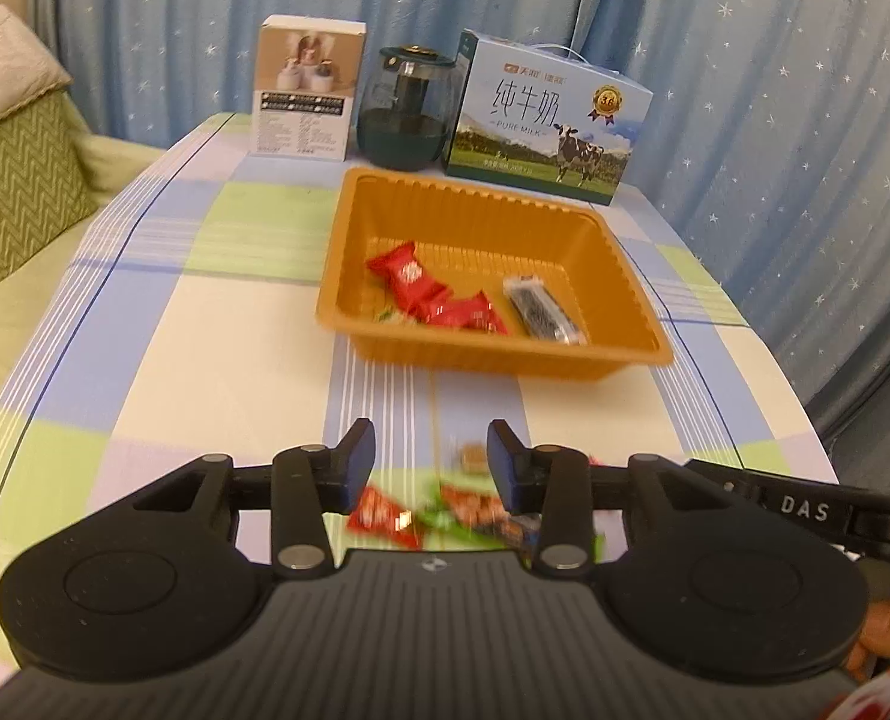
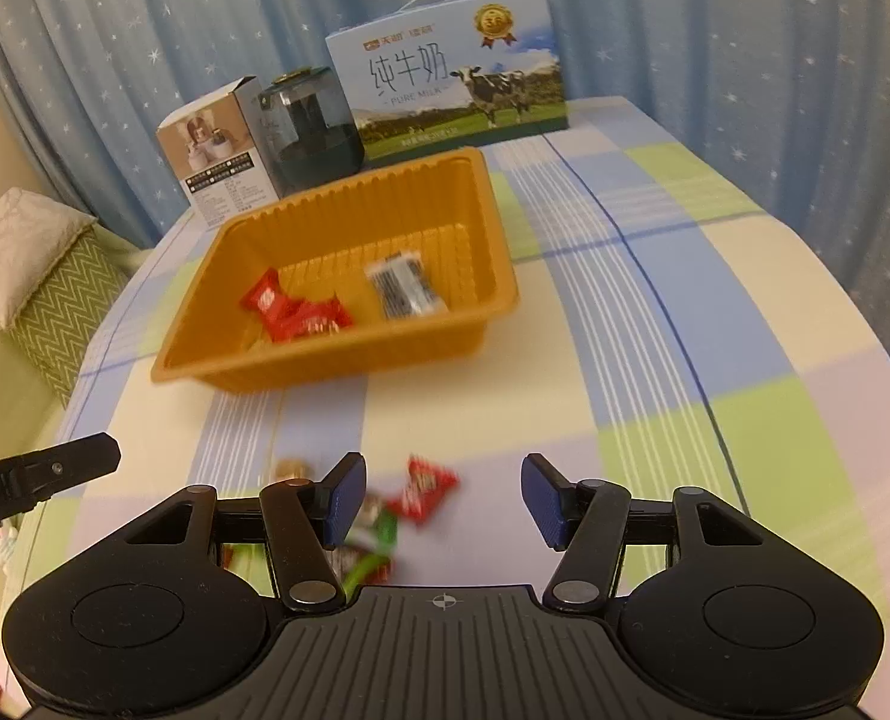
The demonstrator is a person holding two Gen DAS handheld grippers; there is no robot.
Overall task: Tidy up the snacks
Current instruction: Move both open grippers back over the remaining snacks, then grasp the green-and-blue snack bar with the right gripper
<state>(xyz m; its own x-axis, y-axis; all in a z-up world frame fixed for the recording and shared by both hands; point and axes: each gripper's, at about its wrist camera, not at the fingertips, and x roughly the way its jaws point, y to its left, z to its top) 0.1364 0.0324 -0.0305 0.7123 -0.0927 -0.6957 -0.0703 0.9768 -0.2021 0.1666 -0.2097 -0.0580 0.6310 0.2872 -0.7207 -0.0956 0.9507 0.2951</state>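
Note:
An orange plastic tray (image 1: 475, 204) (image 2: 348, 204) sits mid-table and holds several red-wrapped candies (image 1: 438, 294) (image 2: 291, 309) and a dark snack bar (image 1: 544, 312) (image 2: 405, 288). Loose snacks lie on the near tablecloth: a red packet (image 1: 384, 513) (image 2: 423, 489), green-wrapped candies (image 1: 451, 510) (image 2: 369, 546) and a small brown candy (image 1: 473, 457) (image 2: 291, 469). My left gripper (image 1: 431, 468) is open and empty just above the loose snacks. My right gripper (image 2: 445, 498) is open and empty, with the red packet between its fingers' line.
At the table's far end stand a white product box (image 1: 306, 90) (image 2: 216, 162), a dark glass jar (image 1: 408, 111) (image 2: 312, 126) and a pure-milk carton (image 1: 547, 126) (image 2: 457, 72). Blue star curtains hang behind. A green bed with pillows (image 1: 18, 180) lies left.

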